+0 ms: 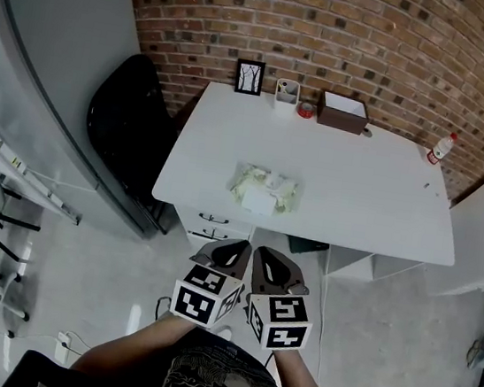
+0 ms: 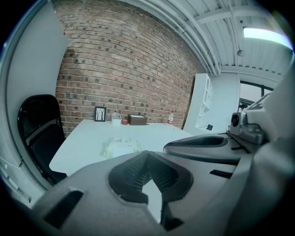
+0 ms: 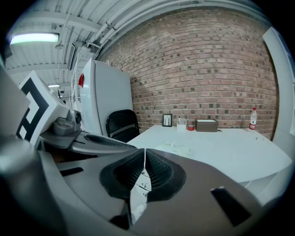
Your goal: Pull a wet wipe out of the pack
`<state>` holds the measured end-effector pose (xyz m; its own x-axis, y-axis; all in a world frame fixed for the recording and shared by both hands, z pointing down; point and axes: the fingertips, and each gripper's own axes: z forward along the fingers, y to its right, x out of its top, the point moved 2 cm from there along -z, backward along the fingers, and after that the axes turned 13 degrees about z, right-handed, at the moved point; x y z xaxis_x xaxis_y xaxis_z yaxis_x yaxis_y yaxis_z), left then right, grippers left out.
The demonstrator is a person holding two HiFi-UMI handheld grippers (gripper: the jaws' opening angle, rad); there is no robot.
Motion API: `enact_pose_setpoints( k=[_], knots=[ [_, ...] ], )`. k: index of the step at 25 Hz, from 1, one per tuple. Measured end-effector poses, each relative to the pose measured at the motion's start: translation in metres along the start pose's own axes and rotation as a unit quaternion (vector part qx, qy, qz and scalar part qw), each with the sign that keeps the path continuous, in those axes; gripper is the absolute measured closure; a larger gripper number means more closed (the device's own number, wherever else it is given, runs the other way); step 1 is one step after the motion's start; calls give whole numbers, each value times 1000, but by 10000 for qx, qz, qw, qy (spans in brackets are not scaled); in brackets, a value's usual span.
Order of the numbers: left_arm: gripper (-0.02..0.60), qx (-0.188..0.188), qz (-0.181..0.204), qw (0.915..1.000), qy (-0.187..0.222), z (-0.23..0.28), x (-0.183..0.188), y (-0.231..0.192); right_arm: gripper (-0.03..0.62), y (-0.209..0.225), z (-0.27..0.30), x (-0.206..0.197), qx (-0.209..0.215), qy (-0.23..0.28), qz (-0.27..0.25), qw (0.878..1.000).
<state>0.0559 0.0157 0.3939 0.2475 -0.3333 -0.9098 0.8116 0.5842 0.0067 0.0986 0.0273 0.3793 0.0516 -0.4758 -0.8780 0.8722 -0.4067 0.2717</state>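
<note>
The wet wipe pack (image 1: 265, 190), pale green with a white flap on top, lies flat near the front edge of the white table (image 1: 377, 189). It also shows small in the left gripper view (image 2: 120, 146) and in the right gripper view (image 3: 177, 148). Both grippers are held side by side in front of the table, short of its edge and well away from the pack. The left gripper (image 1: 239, 247) (image 2: 147, 154) is shut with nothing in it. The right gripper (image 1: 263, 253) (image 3: 144, 152) is shut and empty too.
At the table's back stand a picture frame (image 1: 249, 77), a white cup (image 1: 286, 94), a small red thing (image 1: 306, 109) and a brown box (image 1: 342, 112); a bottle (image 1: 440, 148) is at the right. A black chair (image 1: 131, 123) is at the table's left, drawers (image 1: 215, 225) beneath it.
</note>
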Motion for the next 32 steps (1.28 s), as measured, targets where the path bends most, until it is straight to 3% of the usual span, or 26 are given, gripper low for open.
enact_pose_setpoints(
  k=[13,32],
  knots=[
    [569,-65,-74,9999,54,55,9,-46,574,36,60,24,-227,-90,-29,9997],
    [569,-577,-35,9982,-188,137,19,-116,574,73,155,49,-688,-364,155,9968]
  ],
)
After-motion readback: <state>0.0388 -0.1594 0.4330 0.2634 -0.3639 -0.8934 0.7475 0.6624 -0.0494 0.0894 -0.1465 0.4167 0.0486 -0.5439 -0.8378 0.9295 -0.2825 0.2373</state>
